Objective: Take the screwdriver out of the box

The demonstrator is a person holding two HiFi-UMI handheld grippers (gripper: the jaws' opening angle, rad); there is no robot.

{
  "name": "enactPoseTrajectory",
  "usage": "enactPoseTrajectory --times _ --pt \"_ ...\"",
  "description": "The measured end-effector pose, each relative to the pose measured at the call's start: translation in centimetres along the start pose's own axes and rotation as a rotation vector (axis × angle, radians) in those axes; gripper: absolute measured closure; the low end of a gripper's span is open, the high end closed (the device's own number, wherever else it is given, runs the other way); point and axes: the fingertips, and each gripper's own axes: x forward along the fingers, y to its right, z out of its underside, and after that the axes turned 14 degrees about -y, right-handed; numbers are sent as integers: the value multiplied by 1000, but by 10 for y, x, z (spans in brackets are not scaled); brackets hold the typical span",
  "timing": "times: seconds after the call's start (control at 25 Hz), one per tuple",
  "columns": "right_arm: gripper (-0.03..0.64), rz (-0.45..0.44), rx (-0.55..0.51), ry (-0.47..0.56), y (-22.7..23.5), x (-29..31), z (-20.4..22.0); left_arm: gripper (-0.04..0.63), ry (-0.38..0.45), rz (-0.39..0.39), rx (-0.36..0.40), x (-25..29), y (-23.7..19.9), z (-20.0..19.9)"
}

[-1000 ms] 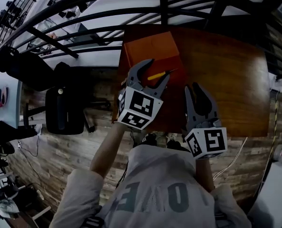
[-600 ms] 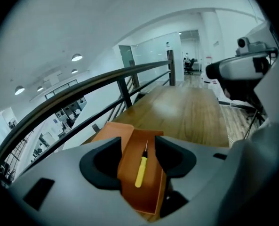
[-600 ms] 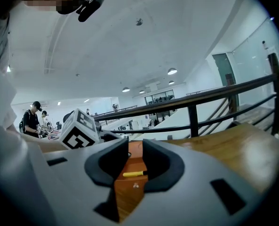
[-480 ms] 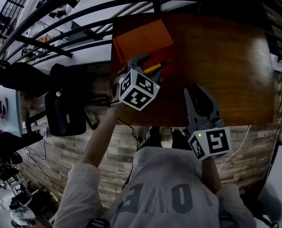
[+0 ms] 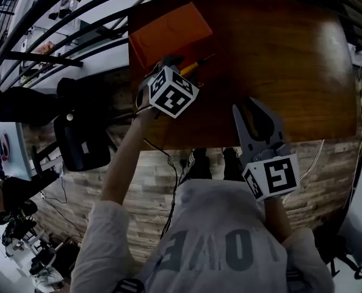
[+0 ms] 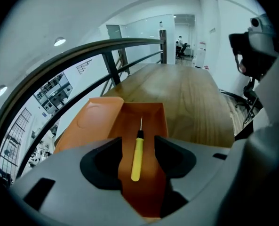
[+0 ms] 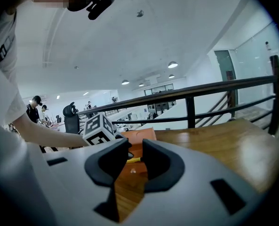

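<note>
Where the wooden counter (image 5: 278, 54) reaches its far left corner, an orange box (image 5: 168, 32) is seen lying open, with its lid (image 6: 90, 121) folded out to the left. The screwdriver (image 6: 137, 152) is laid inside the box on the orange bottom, the yellow handle toward the person and the thin metal tip pointed away. The left gripper (image 5: 171, 63) is held low over the near end of the box. Its fingers (image 6: 177, 159) are spread apart, one on each side of the yellow handle. A strip of orange is visible between the handle and each finger, so the handle is bracketed but not clamped. In the head view the marker cube (image 5: 173, 91) of that gripper is turned up toward the camera and most of the fingers are hidden beneath it; only part of the handle and the shaft is seen jutting out to its right.

The right gripper (image 5: 253, 110) is held well apart from the box, over the near edge of the counter. Its fingers (image 7: 160, 161) are likewise open, and nothing is held between them: bare wood is seen through the gap, with the box and a sliver of yellow handle farther off. A dark railing (image 7: 191, 91) is seen beyond the far edge of the counter, and a black chair (image 5: 80, 139) is placed off the counter's left side.
</note>
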Motion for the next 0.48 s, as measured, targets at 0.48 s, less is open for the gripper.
enactPoseTrajectory --times 0.48 --pt "531 -24 -9 -28 -17 0 10 370 -125 66 8 39 -4 25"
